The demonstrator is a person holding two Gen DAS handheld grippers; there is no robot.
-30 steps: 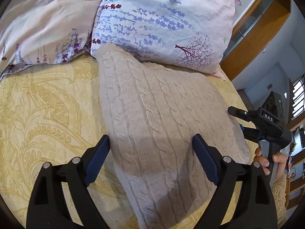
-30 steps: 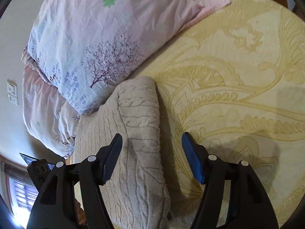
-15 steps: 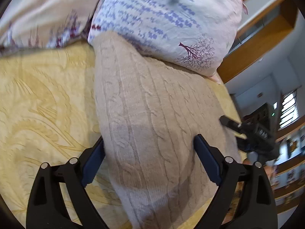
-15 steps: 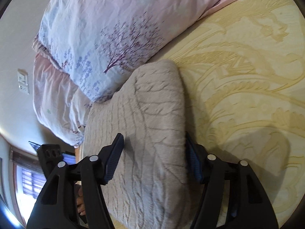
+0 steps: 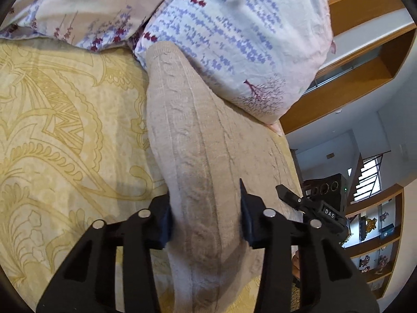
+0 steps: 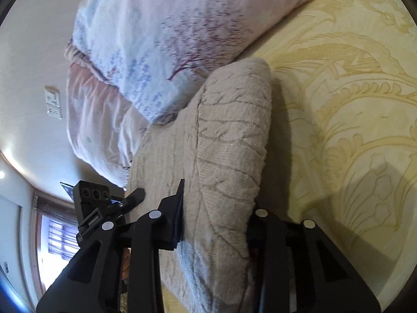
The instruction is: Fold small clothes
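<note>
Within the last second both tongs had narrowed from wide apart to clamping the garment. Nearest, the left tongs pinched one near edge of the beige cable-knit sweater, and the right tongs gripped the opposite near edge, bunching the knit between the pads. The sweater lay on the yellow patterned bedspread, its far end touching the floral pillow. With both edges secured, a lift toward the pillow to make the next fold seemed ready.
</note>
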